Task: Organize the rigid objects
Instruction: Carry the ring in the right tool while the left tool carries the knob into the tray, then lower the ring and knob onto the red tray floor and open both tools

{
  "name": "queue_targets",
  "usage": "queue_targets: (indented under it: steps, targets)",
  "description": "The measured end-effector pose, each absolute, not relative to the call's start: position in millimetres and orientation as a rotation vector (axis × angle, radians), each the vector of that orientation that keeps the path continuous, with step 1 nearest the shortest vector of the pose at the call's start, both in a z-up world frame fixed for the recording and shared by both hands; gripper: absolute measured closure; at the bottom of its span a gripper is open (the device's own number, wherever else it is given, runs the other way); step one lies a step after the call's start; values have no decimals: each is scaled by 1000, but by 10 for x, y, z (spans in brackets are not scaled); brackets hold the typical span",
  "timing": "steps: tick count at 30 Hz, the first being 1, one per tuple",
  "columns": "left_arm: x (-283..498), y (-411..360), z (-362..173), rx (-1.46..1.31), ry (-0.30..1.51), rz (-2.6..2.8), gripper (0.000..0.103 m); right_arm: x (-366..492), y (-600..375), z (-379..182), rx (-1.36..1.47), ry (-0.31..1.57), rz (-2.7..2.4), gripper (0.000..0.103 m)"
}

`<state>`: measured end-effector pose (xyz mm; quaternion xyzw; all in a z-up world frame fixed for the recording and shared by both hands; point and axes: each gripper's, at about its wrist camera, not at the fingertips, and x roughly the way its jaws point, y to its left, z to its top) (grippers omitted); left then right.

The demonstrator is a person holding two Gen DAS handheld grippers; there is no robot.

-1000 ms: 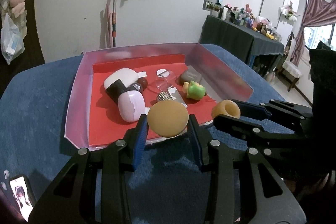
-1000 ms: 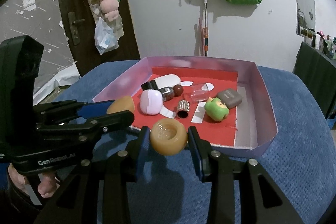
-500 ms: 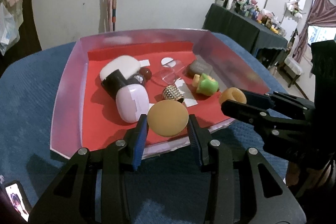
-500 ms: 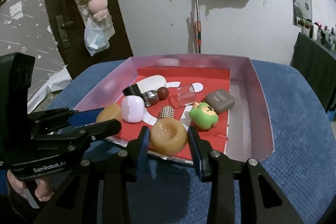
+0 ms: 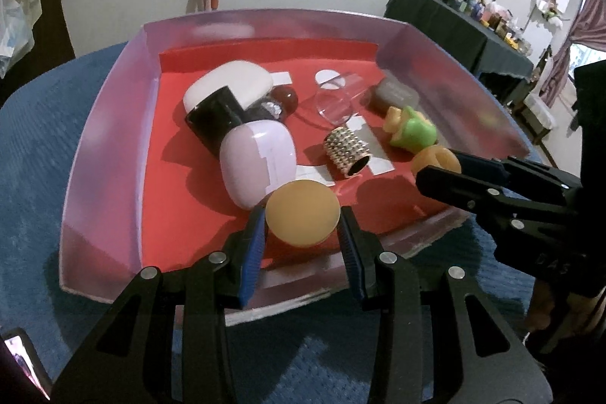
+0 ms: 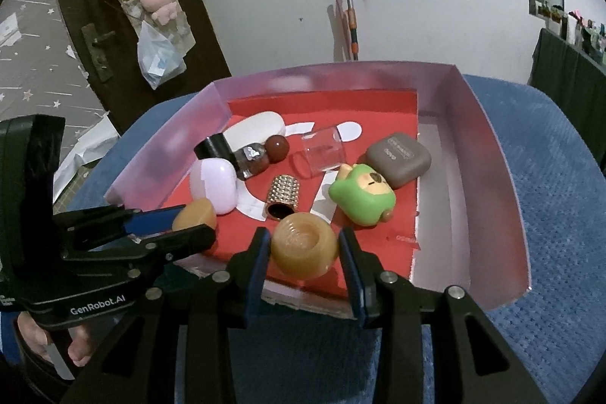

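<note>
Two amber pieces, lid [image 5: 302,212] flat-face-on, cup [image 6: 304,249] hollow-up

The surface [image 6: 549,214] is covered in deep blue, finely textured cloth. On it, the tray [image 6: 488,154] has pale pink translucent walls and a bright red floor with white paper patches. Inside lie a lilac case [image 5: 261,158], a white case [image 5: 231,88] with a black block [image 5: 214,118] over it, a dark red-brown ball [image 6: 276,146], a clear glass [image 6: 322,156], a grey-brown case [image 6: 399,158], a lime-green toy [image 6: 363,199] with a cream face, and a gold studded tube [image 6: 284,194] with a black mouth. Each black hand-held gripper, left [image 5: 302,230] and right [image 6: 305,248], has blue pads and carries an amber piece: a flat disc [image 5: 302,216] and a ring-shaped one [image 6: 305,248].
</note>
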<state>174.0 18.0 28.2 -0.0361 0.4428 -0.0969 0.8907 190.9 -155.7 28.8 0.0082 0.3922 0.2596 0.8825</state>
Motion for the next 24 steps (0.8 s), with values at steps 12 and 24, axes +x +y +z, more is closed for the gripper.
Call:
queue_targets:
  steps: [12, 24]
  targets:
    - [1851, 197, 203, -92, 926, -194, 67, 2096, -1499, 151, 22, 863, 519, 63]
    - [2016, 155, 187, -74, 943, -162, 67, 2180, -1464, 95, 27, 895, 523, 63]
